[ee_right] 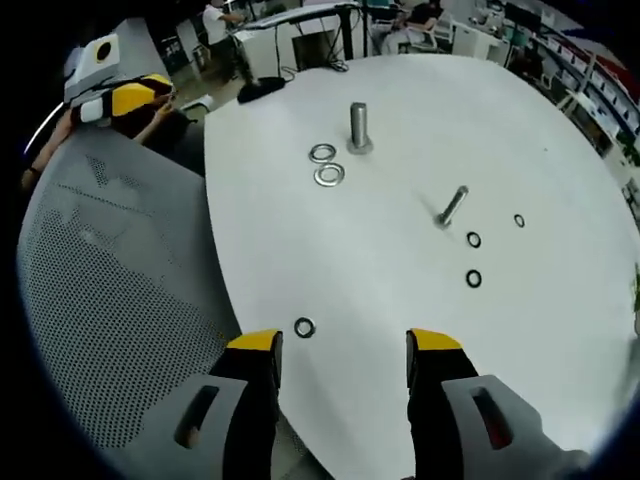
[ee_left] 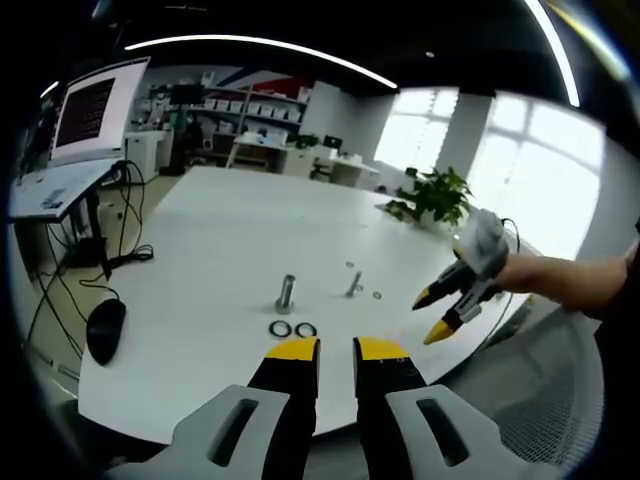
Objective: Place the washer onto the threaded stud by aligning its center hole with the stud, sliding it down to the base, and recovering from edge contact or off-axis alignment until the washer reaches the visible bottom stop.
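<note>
A thick threaded stud [ee_left: 286, 292] [ee_right: 358, 127] stands upright on the white table [ee_left: 220, 240] [ee_right: 400, 330]. Two large washers [ee_left: 293, 329] [ee_right: 326, 165] lie flat side by side just in front of it. A thinner bolt [ee_left: 354, 285] [ee_right: 451, 207] leans to one side, with small dark washers [ee_right: 473, 260] near it. One more small washer [ee_right: 304, 327] lies by my right gripper's left jaw. My left gripper [ee_left: 336, 350] hovers at the table's near edge, jaws a narrow gap apart and empty. My right gripper [ee_right: 345, 345] [ee_left: 430, 318] is wide open and empty over the table edge.
A black mouse [ee_left: 105, 330] and cables lie at the table's left edge, near a lit screen [ee_left: 95, 105] on a side desk. A potted plant [ee_left: 435, 195] stands at the far side. A grey mesh chair [ee_right: 110, 300] sits beside the table. A person's hand [ee_left: 560, 280] holds the right gripper.
</note>
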Demonstrator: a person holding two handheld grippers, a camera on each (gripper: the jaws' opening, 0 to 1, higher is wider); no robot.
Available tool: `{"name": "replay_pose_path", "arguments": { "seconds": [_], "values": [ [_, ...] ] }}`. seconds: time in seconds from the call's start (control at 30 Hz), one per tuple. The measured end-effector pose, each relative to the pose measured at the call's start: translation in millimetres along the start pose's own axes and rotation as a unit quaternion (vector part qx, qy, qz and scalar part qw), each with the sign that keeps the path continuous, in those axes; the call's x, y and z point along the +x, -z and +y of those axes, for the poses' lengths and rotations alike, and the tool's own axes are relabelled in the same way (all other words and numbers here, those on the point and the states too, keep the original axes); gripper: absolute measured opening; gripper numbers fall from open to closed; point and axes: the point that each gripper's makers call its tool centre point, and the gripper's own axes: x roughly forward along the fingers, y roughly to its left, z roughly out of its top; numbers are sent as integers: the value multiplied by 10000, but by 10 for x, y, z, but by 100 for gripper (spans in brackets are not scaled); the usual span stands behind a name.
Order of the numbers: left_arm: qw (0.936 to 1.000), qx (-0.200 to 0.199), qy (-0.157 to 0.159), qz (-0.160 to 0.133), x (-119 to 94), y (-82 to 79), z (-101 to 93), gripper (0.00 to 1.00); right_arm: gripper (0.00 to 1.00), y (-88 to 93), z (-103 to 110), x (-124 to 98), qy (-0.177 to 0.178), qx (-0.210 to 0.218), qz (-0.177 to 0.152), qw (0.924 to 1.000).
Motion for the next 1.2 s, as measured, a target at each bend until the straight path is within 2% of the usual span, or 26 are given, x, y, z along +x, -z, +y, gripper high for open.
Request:
{"name": "replay_pose_path", "arguments": {
  "seconds": [0.37,0.57,0.8,1.2],
  "values": [
    [10000,0,-1,-1,2,0,1,11,52,56,10,126,33,-140,208,9997],
    [10000,13,5,-23,-1,-4,-2,11,52,75,6,224,18,17,138,9999],
    [10000,26,14,-32,-4,-5,-4,11,51,138,141,330,-137,-223,281,9993],
    [10000,29,15,-3,-2,5,-4,11,51,130,168,442,-13,-582,452,9973]
  ]
}}
